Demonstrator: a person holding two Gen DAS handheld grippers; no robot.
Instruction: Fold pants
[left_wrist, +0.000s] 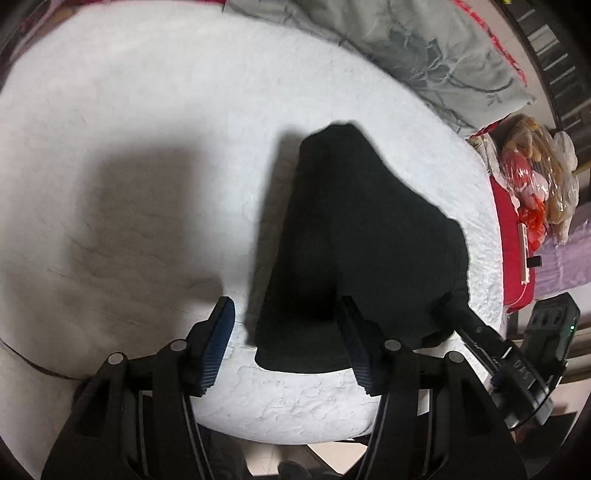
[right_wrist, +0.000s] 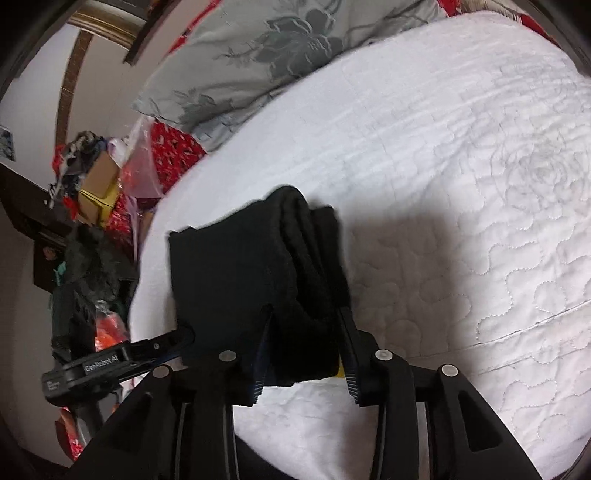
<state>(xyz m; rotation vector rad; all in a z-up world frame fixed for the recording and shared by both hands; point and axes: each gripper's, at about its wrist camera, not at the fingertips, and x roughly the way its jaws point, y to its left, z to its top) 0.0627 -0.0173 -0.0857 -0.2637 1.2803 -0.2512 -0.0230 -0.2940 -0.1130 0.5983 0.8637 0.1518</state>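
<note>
Pillow (left_wrist: 424, 55) beyond pants (left_wrist: 354, 240); clutter (left_wrist: 535, 177) bedside

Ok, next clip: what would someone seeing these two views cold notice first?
The black pants stand out at once: a dark, folded bundle on the white quilted bedspread, near the bed's edge. Next come the two grippers: the left gripper is open at the bundle's near edge, and the right gripper has its fingers spread around the bundle's near end. Behind, a grey floral pillow lies at the head of the bed.
</note>
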